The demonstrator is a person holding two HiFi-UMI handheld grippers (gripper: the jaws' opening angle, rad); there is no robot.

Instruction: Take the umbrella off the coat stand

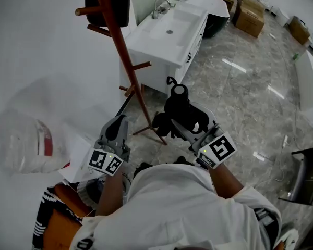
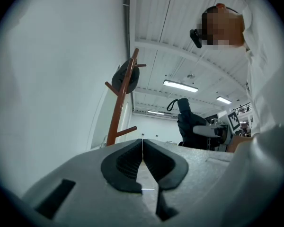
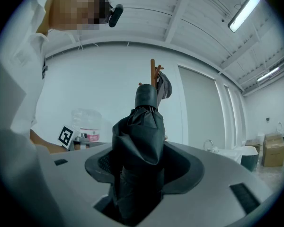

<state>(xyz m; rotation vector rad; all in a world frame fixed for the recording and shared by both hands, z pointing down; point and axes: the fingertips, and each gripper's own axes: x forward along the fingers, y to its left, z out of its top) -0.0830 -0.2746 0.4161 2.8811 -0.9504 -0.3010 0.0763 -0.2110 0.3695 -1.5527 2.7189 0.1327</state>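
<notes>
A folded black umbrella is clear of the red-brown coat stand and sits crosswise between the jaws of my right gripper, which is shut on it. In the right gripper view the umbrella fills the gap of the right gripper, with the coat stand far behind it. My left gripper hangs to the left of the umbrella, near the stand's foot. Its pads meet with nothing between them. From the left gripper view, the umbrella shows at the right and the coat stand rises at centre.
A dark item still hangs on the stand's top pegs. A white sink cabinet stands behind the stand. Cardboard boxes lie at the back. A clear water jug sits at the left, and a dark frame at the right edge.
</notes>
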